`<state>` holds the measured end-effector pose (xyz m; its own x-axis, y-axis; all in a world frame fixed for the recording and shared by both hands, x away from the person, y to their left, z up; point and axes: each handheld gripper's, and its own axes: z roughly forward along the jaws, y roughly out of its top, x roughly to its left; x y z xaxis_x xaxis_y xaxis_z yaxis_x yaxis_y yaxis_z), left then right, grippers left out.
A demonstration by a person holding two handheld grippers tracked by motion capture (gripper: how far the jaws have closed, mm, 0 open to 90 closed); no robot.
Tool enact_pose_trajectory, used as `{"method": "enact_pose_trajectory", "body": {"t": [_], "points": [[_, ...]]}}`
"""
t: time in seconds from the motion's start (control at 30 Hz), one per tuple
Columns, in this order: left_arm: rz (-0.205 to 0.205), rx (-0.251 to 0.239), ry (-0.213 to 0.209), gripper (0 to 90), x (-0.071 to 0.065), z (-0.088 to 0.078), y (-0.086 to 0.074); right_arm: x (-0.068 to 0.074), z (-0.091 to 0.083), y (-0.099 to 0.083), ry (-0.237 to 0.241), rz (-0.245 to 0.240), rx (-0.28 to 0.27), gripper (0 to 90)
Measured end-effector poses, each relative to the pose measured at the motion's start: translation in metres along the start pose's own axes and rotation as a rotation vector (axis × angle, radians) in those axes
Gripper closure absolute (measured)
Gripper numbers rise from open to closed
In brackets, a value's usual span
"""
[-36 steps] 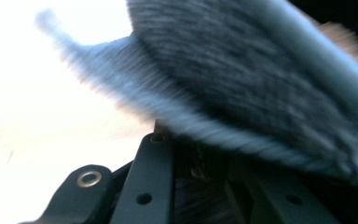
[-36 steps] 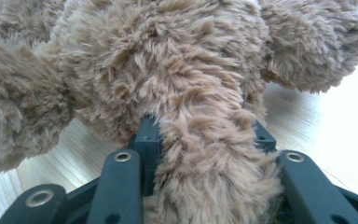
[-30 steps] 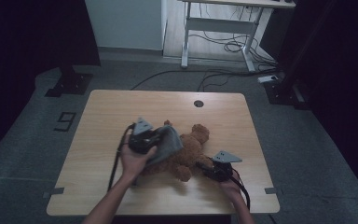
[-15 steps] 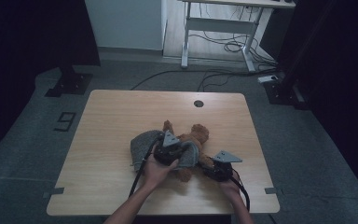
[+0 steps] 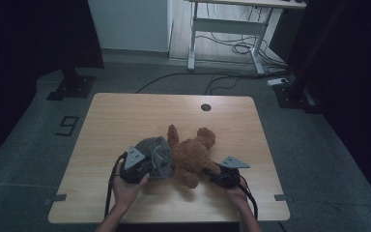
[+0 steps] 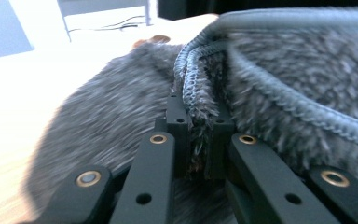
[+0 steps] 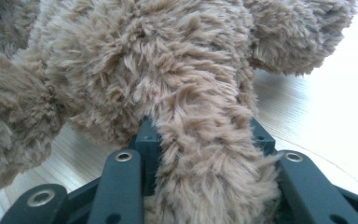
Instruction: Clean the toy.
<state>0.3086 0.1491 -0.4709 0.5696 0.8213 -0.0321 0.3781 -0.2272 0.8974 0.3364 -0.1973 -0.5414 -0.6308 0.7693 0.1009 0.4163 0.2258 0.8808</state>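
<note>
Grey garment (image 5: 152, 153) pulled left, teddy (image 5: 191, 154) beside

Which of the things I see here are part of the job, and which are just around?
In the job:
- brown plush teddy bear, limb clamped in the right gripper
- grey fuzzy knit garment, hem pinched by the left gripper

Just around:
- light wooden table
- white desk frame
- floor cables

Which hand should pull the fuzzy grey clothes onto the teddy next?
Probably the left. The left gripper is already pinching the grey garment's ribbed edge beside the teddy bear. The right gripper is busy clamping a teddy limb, steadying it.
</note>
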Motion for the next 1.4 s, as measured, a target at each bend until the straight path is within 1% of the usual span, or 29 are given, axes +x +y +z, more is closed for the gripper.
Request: {"method": "enact_pose_trajectory", "body": {"t": [0.07,0.13,0.17,0.23,0.27,0.33,0.4,0.43,0.47,0.5,0.53,0.6,0.63,0.73,0.8,0.83,0.9,0.97,1.0,1.07,1.13,1.23,1.3,1.4], "points": [[-0.051,0.025,0.001,82.8,0.012,-0.002,-0.011,-0.001,0.0,0.0,0.011,0.009,0.002,59.8],[-0.084,0.038,-0.011,82.7,0.018,-0.001,-0.019,-0.001,0.0,0.0,0.018,0.009,0.003,59.8],[-0.085,0.041,-0.006,82.7,0.019,-0.001,-0.021,-0.001,0.0,0.0,0.019,0.009,0.003,59.7],[-0.071,0.053,0.013,82.7,0.02,-0.001,-0.023,0.0,0.0,0.0,0.018,0.007,0.007,59.7],[-0.073,0.06,0.017,82.8,0.021,-0.002,-0.023,0.0,0.0,0.0,0.018,0.007,0.007,59.7],[-0.09,0.076,0.011,82.7,0.025,-0.003,-0.026,0.0,0.0,0.0,0.017,0.003,0.009,59.6],[-0.099,0.105,0.016,82.7,0.029,-0.005,-0.03,0.0,-0.001,-0.001,0.02,-0.003,0.013,59.5],[-0.107,0.123,0.024,82.7,0.032,-0.006,-0.032,-0.001,-0.001,-0.001,0.023,-0.001,0.014,59.5],[-0.117,0.158,0.041,82.7,0.036,-0.008,-0.035,-0.001,0.0,-0.001,0.025,0.002,0.014,59.5],[-0.122,0.179,0.051,82.6,0.039,-0.008,-0.038,-0.001,0.0,-0.001,0.026,0.006,0.016,59.5],[-0.144,0.197,0.049,82.5,0.042,-0.008,-0.043,-0.002,0.0,-0.001,0.028,0.01,0.016,59.5],[-0.164,0.198,0.036,82.4,0.043,-0.006,-0.048,-0.002,0.0,-0.001,0.031,0.015,0.02,59.5],[-0.162,0.203,0.035,82.4,0.041,-0.003,-0.049,-0.002,0.0,-0.001,0.033,0.015,0.022,59.6],[-0.142,0.211,0.046,82.4,0.035,0.008,-0.045,-0.001,0.001,-0.001,0.031,0.017,0.024,59.6],[-0.134,0.208,0.055,82.5,0.036,0.017,-0.039,-0.001,0.003,-0.001,0.023,0.02,0.025,59.6],[-0.132,0.21,0.055,82.5,0.038,0.024,-0.035,-0.001,0.003,-0.001,0.017,0.02,0.025,59.6],[-0.146,0.217,0.05,82.6,0.043,0.034,-0.029,-0.004,0.006,0.0,-0.001,0.023,0.019,59.6],[-0.155,0.221,0.052,82.6,0.049,0.048,-0.021,-0.007,0.008,0.001,-0.022,0.036,0.012,59.6],[-0.162,0.223,0.049,82.5,0.051,0.053,-0.019,-0.01,0.01,0.002,-0.033,0.04,0.008,59.5],[-0.183,0.224,0.036,82.4,0.058,0.063,-0.013,-0.014,0.012,0.003,-0.05,0.049,0.003,59.2],[-0.18,0.22,0.032,82.3,0.061,0.065,-0.009,-0.018,0.013,0.003,-0.063,0.058,-0.006,58.6],[-0.185,0.209,0.023,81.9,0.064,0.058,-0.007,-0.021,0.011,0.004,-0.078,0.053,-0.009,56.5],[-0.18,0.188,0.029,81.5,0.065,0.044,-0.006,-0.021,0.01,0.004,-0.084,0.047,-0.01,54.7],[-0.171,0.183,0.071,81.3,0.067,0.02,-0.011,-0.02,0.009,0.004,-0.092,0.038,-0.007,53.3]]}}
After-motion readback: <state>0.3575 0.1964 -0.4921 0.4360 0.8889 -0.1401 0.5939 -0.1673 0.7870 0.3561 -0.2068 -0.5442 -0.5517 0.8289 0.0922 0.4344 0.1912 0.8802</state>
